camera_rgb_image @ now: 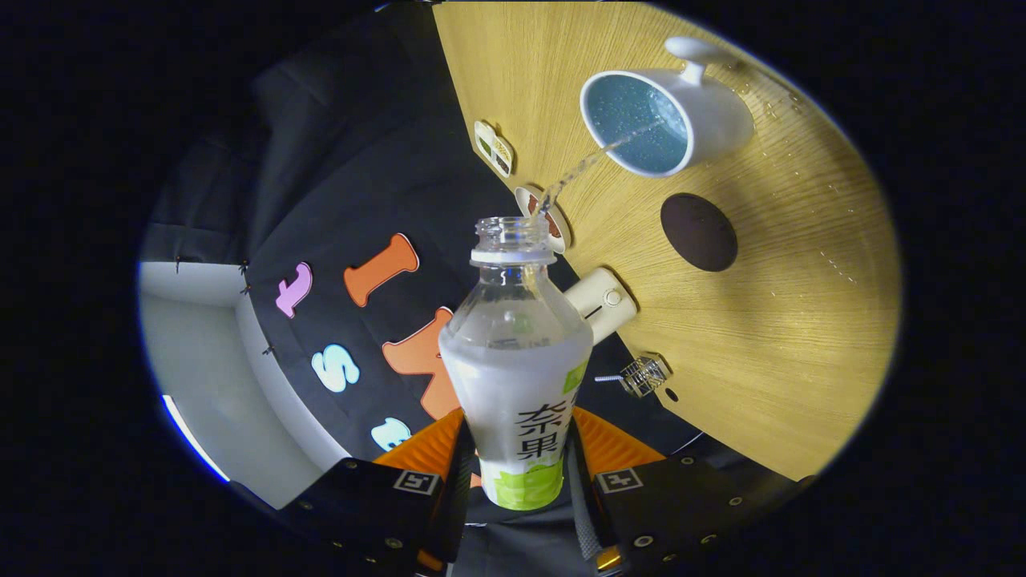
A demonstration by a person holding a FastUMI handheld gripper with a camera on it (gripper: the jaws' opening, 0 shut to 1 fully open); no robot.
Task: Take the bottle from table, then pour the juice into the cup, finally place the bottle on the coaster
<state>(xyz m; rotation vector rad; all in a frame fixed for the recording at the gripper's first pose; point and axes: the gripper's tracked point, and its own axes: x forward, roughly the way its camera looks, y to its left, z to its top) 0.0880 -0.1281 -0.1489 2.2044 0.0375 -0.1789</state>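
Note:
My gripper (pixel 519 473) is shut on a clear plastic bottle (pixel 517 361) with a white and green label, both fingers pressing its lower body. The bottle is uncapped and tipped so the whole scene looks rolled sideways. A thin stream of liquid (pixel 589 160) runs from its mouth into a white mug (pixel 669 112) with a blue inside, which stands on the wooden table (pixel 785 320) beyond the fingers. A dark round coaster (pixel 698 232) lies on the table just beside the mug, nearer to me.
Along the table's far edge sit a small white cylinder with a button (pixel 603 303), a round white item (pixel 553 216) behind the bottle's neck, a small card (pixel 493 148) and a little wire clip (pixel 644 375). Droplets (pixel 834 264) speckle the wood past the coaster.

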